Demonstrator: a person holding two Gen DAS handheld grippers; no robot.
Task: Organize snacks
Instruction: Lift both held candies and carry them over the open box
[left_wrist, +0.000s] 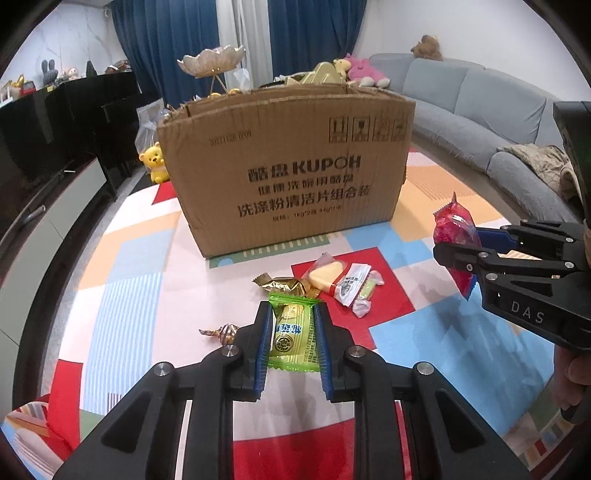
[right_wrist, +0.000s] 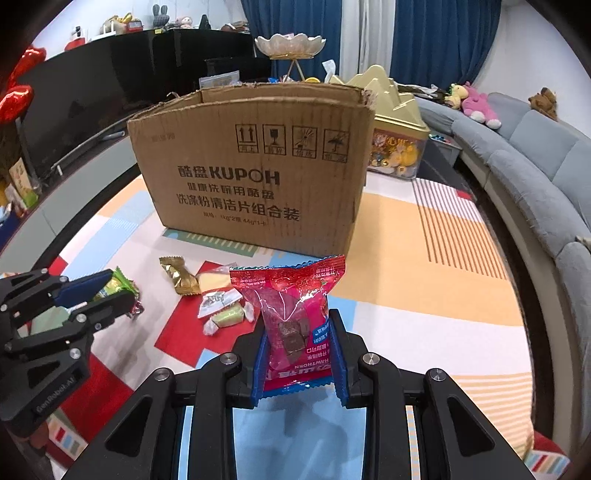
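My left gripper (left_wrist: 291, 332) is shut on a green snack packet (left_wrist: 293, 338), held above the patterned mat. My right gripper (right_wrist: 298, 339) is shut on a red hawthorn snack packet (right_wrist: 295, 314), also lifted; it shows at the right of the left wrist view (left_wrist: 456, 236). An open cardboard box (left_wrist: 284, 177) stands on the mat ahead of both grippers (right_wrist: 255, 173). Loose snacks lie between the grippers and the box: a gold wrapped candy (left_wrist: 284, 286), a yellow wafer packet (left_wrist: 327, 275), a white packet (left_wrist: 351, 290), a pale green candy (right_wrist: 229, 317).
A small twisted candy (left_wrist: 221, 332) lies left of the left gripper. A grey sofa (left_wrist: 480, 110) curves along the right. A black cabinet (left_wrist: 55, 122) runs along the left. A gold-lidded tub of sweets (right_wrist: 395, 147) stands behind the box at right.
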